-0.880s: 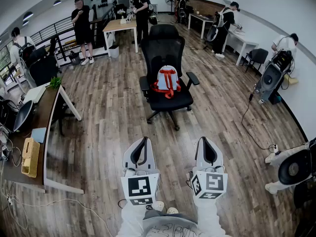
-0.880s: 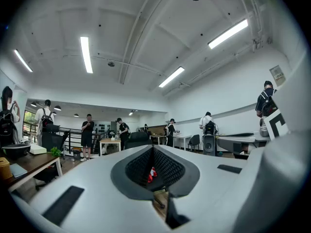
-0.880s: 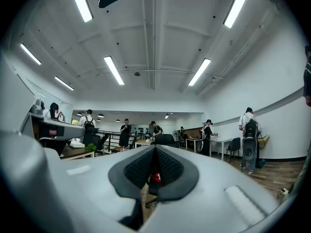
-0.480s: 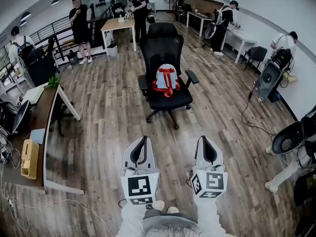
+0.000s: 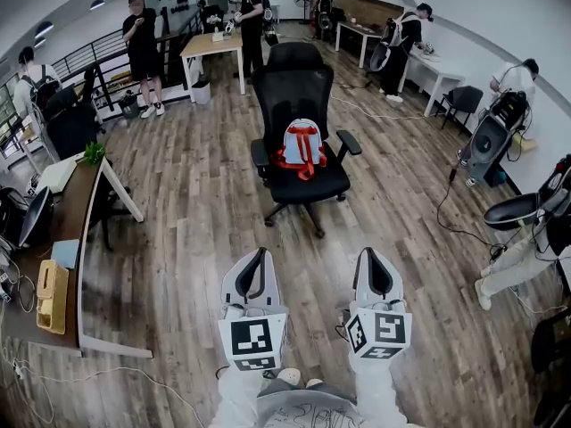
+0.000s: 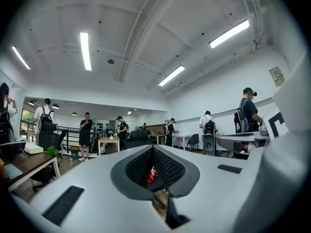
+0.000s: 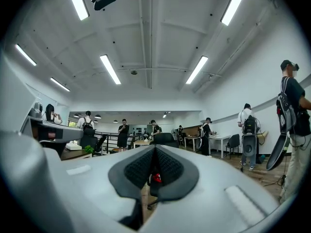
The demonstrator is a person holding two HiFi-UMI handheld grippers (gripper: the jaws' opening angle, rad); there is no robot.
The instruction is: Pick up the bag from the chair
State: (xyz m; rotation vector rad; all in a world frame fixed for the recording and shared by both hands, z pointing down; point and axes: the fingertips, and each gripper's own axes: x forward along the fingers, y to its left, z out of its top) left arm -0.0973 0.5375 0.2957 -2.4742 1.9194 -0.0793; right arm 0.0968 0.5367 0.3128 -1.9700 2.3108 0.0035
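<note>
**Bag on chair seat; both grippers closed, empty**

The bag (image 5: 302, 147), pale with red straps, sits upright on the seat of the black office chair (image 5: 299, 83), against the backrest. The chair stands out on the wooden floor (image 5: 196, 203). The left gripper (image 5: 260, 253) and right gripper (image 5: 368, 253) are held side by side, level, pointing toward the chair and well apart from it. Each has its jaws pressed together with nothing between them. A person (image 5: 143, 52) stands near a table (image 5: 211, 46) beyond the chair.
</note>
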